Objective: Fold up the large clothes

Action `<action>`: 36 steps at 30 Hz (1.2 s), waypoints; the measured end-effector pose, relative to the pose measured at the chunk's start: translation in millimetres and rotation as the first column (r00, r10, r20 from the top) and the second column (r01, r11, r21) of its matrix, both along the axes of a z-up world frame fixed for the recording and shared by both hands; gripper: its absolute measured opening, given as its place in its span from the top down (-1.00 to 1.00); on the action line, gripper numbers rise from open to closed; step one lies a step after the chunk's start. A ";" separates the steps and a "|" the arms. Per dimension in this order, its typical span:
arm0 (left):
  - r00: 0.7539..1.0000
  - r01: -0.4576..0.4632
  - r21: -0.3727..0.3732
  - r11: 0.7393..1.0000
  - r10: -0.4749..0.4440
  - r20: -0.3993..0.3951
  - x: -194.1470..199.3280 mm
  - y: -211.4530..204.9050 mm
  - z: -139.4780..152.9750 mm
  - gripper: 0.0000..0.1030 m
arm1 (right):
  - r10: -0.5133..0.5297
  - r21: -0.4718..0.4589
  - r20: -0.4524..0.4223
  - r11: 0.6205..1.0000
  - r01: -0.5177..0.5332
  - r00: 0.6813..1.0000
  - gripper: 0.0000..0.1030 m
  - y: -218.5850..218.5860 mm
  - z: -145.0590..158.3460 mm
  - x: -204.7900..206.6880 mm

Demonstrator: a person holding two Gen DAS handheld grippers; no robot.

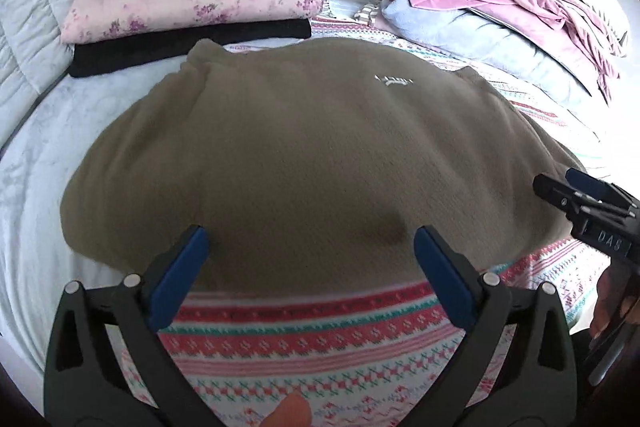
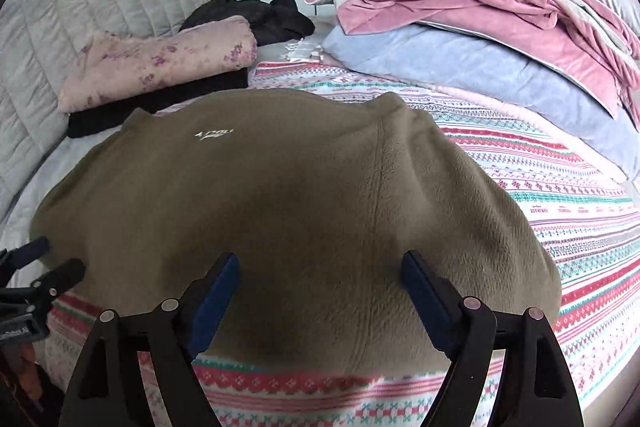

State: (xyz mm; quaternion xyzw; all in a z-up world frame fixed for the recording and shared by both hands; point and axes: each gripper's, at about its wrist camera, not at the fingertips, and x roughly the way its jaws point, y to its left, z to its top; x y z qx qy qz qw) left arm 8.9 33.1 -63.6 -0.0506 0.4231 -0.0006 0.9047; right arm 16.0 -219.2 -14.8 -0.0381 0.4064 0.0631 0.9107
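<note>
The left gripper (image 1: 310, 259) points forward toward the far side with its two blue-padded fingers (image 1: 178, 277) spread wide apart, nothing between them. The right gripper (image 2: 320, 283) is level with it just to the right, aimed the same way, its jaws equally wide and holding nothing; in the left wrist view its black body and blue tip come in from the right edge, gripped from below by the person's right hand (image 1: 614, 301). A fingertip of the left hand (image 1: 290, 409) shows at the near edge between the left gripper's arms.
</note>
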 end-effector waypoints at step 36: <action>0.996 -0.049 0.104 0.993 0.056 -0.065 -59.3 -37.8 0.2 -0.98 | 0.031 -0.060 -0.092 0.998 -0.037 0.995 -0.64 12.1 -10.1 -71.5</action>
